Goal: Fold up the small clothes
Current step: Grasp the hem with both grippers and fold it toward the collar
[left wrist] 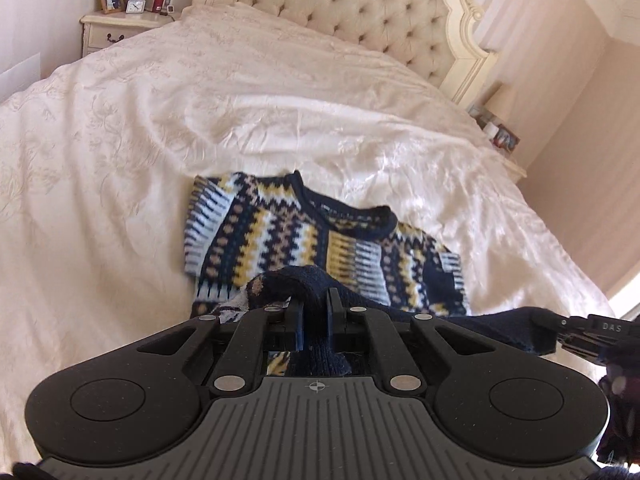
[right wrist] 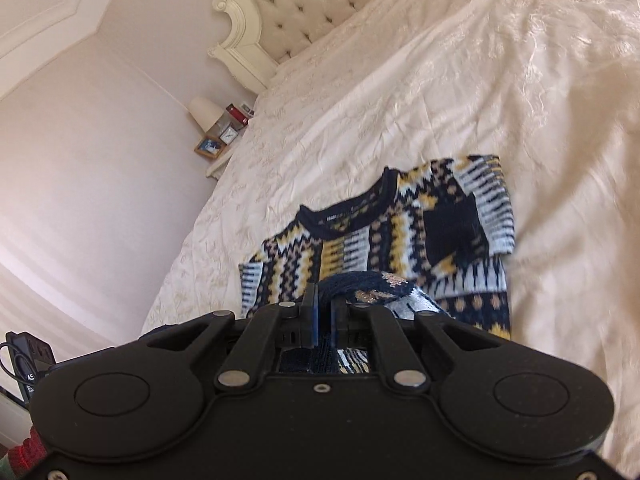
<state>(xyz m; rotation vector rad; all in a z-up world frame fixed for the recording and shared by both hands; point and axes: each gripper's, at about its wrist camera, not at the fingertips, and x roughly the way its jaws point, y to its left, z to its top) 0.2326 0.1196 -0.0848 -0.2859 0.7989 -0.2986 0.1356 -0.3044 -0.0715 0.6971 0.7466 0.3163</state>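
Observation:
A small patterned sweater (left wrist: pixel 280 236) in navy, yellow, white and tan lies on the cream bedspread, neck towards the headboard; both sleeves look folded in over the body. My left gripper (left wrist: pixel 314 312) is shut on the navy hem at the sweater's near edge, lifted off the bed. In the right wrist view the same sweater (right wrist: pixel 420 232) lies ahead, and my right gripper (right wrist: pixel 324 312) is shut on the navy hem too. The right gripper's tip (left wrist: pixel 576 326) shows at the right edge of the left wrist view, holding the hem.
The cream bedspread (left wrist: pixel 200 120) spreads wide around the sweater, with a tufted headboard (left wrist: pixel 352 0) behind. A bedside table (left wrist: pixel 120 26) carries a lamp, clock, photo frame and bottle. A second bedside table (left wrist: pixel 500 136) stands at the right. A dark device (right wrist: pixel 28 360) sits low left.

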